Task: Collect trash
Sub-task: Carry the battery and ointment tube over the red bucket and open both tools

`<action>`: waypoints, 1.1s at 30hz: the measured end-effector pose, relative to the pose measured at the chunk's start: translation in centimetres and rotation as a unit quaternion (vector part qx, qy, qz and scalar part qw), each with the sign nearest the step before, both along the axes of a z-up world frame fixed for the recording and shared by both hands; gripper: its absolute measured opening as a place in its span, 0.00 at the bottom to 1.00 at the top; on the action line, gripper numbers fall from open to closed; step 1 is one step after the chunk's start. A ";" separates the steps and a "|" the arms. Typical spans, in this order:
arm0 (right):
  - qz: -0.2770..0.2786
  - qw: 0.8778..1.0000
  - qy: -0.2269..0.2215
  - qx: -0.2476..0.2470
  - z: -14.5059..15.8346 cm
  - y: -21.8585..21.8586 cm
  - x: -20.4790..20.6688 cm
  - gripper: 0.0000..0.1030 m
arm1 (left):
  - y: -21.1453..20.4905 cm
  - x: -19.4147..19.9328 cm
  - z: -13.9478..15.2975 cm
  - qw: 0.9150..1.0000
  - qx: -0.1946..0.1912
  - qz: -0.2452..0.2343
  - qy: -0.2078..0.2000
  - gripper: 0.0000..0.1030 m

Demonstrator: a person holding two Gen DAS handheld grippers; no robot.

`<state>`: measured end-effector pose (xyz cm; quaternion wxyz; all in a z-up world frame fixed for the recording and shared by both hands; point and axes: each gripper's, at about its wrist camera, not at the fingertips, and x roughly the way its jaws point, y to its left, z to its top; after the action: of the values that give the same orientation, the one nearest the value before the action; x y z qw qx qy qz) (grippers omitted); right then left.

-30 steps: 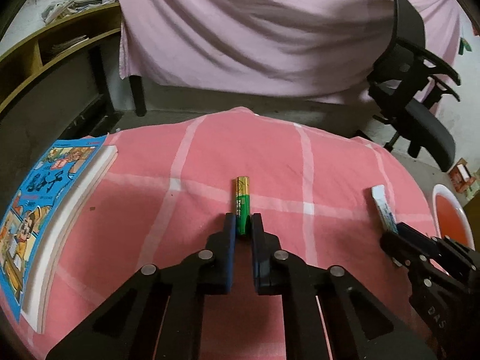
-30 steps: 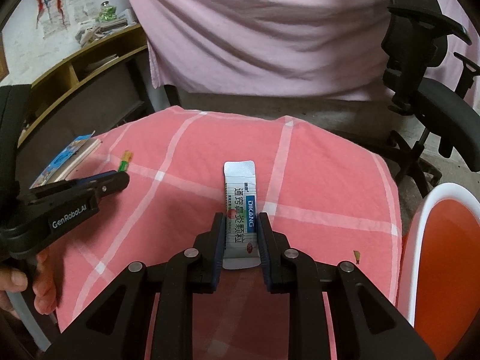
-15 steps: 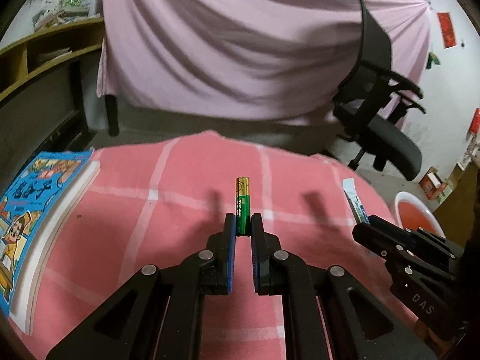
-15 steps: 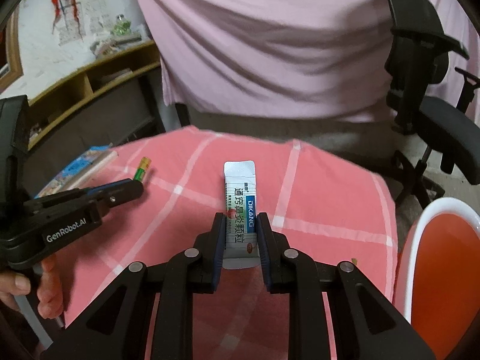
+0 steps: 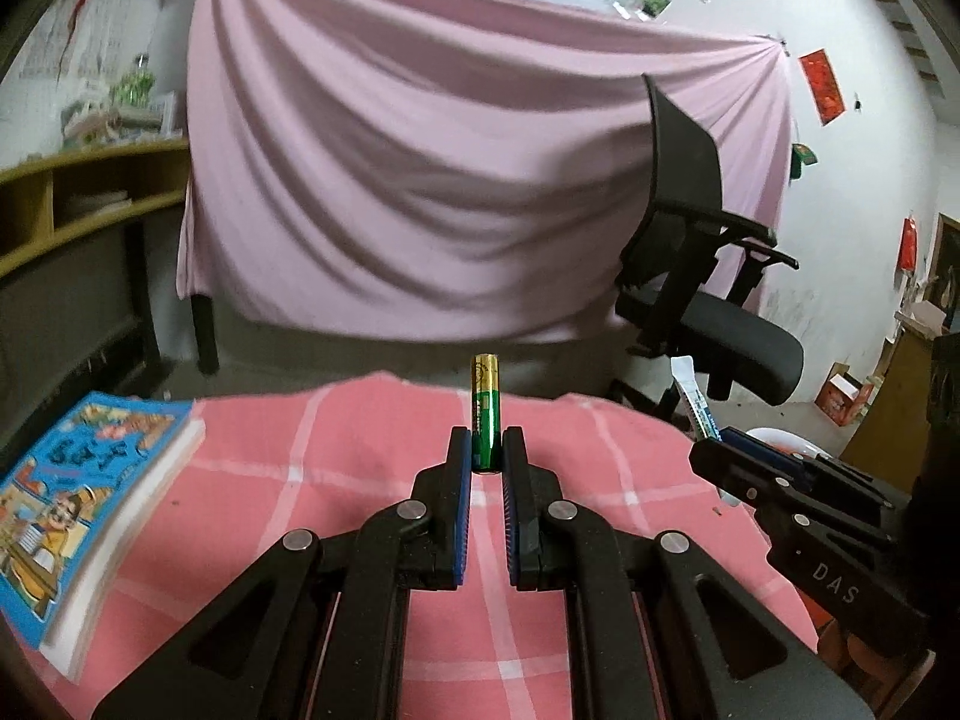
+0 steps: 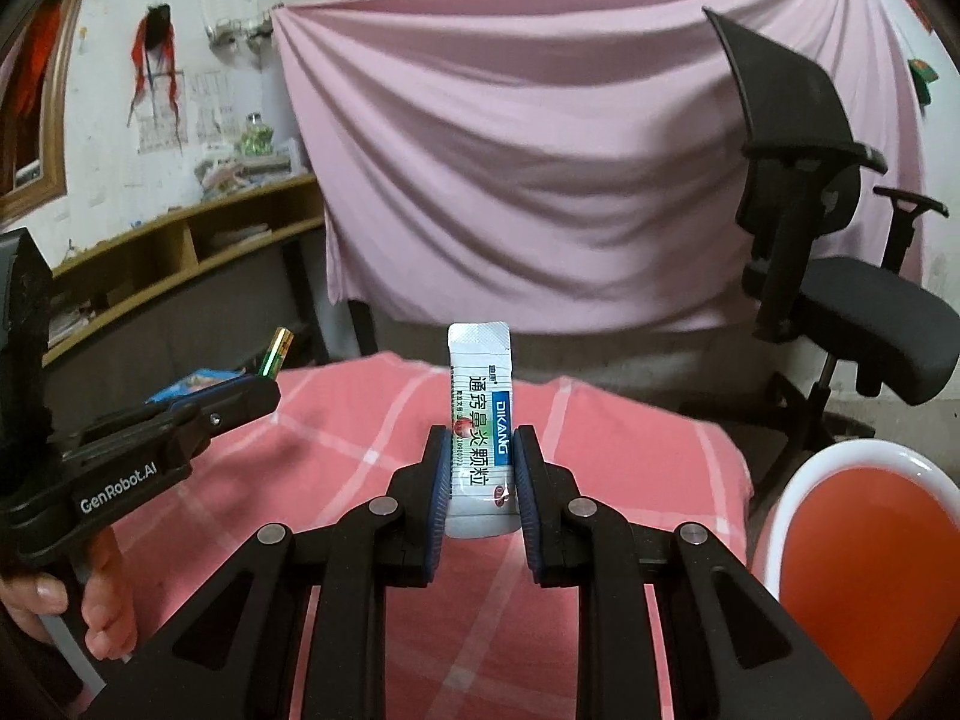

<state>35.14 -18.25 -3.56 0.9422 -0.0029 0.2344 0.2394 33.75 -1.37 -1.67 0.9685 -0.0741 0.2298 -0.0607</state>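
Note:
My left gripper (image 5: 486,450) is shut on a green and gold battery (image 5: 485,405), which sticks out forward, lifted above the pink checked tablecloth (image 5: 336,480). My right gripper (image 6: 478,456) is shut on a white medicine sachet (image 6: 480,414) with blue and green print, also raised off the cloth. In the right wrist view the left gripper (image 6: 264,387) shows at the left with the battery (image 6: 276,351) in its tip. In the left wrist view the right gripper (image 5: 720,450) shows at the right with the sachet (image 5: 696,399). An orange bin with a white rim (image 6: 798,480) stands beside the table at the right.
A blue picture book (image 5: 72,504) lies on the table's left side. A black office chair (image 6: 840,276) stands behind the table at the right, before a pink hanging sheet (image 6: 540,150). Wooden shelves (image 6: 180,252) run along the left wall. A hand (image 6: 102,606) holds the left gripper's handle.
Both grippers have risen and tilted up from the tablecloth, carrying the battery and the sachet with them. More of the wall and the pink sheet shows now.

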 end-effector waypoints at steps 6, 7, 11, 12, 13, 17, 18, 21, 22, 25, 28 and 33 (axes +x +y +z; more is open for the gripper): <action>-0.009 0.999 -0.045 0.014 0.8 -0.7 -1.4 0.18 | -0.6 -1.5 0.5 1.000 0.018 -0.005 -0.025 0.07; -0.012 0.998 -0.052 0.019 1.0 -0.9 -1.6 0.18 | -0.8 -1.7 0.6 0.999 0.020 -0.004 -0.029 0.07; -0.021 0.996 -0.074 0.044 1.5 -2.1 -2.1 0.18 | -1.5 -2.6 1.1 0.998 0.029 -0.002 -0.050 0.07; -0.022 0.995 -0.079 0.050 1.6 -2.4 -2.2 0.18 | -1.7 -2.7 1.2 0.998 0.031 -0.002 -0.055 0.07; -0.024 0.995 -0.084 0.056 1.7 -2.7 -2.4 0.18 | -1.9 -2.9 1.3 0.997 0.033 0.001 -0.063 0.07; -0.033 0.991 -0.102 0.076 2.1 -3.8 -3.1 0.18 | -2.9 -3.7 1.9 0.996 0.037 -0.002 -0.083 0.07; -0.036 0.991 -0.106 0.079 2.2 -4.1 -3.3 0.18 | -3.2 -3.8 2.1 0.995 0.037 -0.004 -0.088 0.07; -0.044 0.989 -0.116 0.080 2.5 -4.8 -3.8 0.18 | -4.3 -4.0 2.8 0.995 0.033 -0.011 -0.096 0.07; -0.047 0.988 -0.119 0.081 2.6 -5.2 -4.0 0.18 | -4.8 -4.0 3.1 0.994 0.034 -0.015 -0.098 0.07; -0.062 0.986 -0.128 0.084 2.9 -6.6 -4.5 0.18 | -6.3 -4.1 3.8 0.993 0.044 -0.027 -0.109 0.07; -0.082 0.984 -0.132 0.091 3.1 -8.3 -5.0 0.18 | -7.8 -4.2 4.3 0.991 0.045 -0.039 -0.116 0.07; -0.116 0.979 -0.137 0.098 3.5 -11.3 -5.6 0.18 | -10.8 -3.8 5.2 0.989 0.051 -0.065 -0.122 0.07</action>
<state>29.58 -29.60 -0.10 0.9825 0.0835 0.0773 0.1472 29.98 -12.21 3.50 0.9858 -0.0021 0.1171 -0.1200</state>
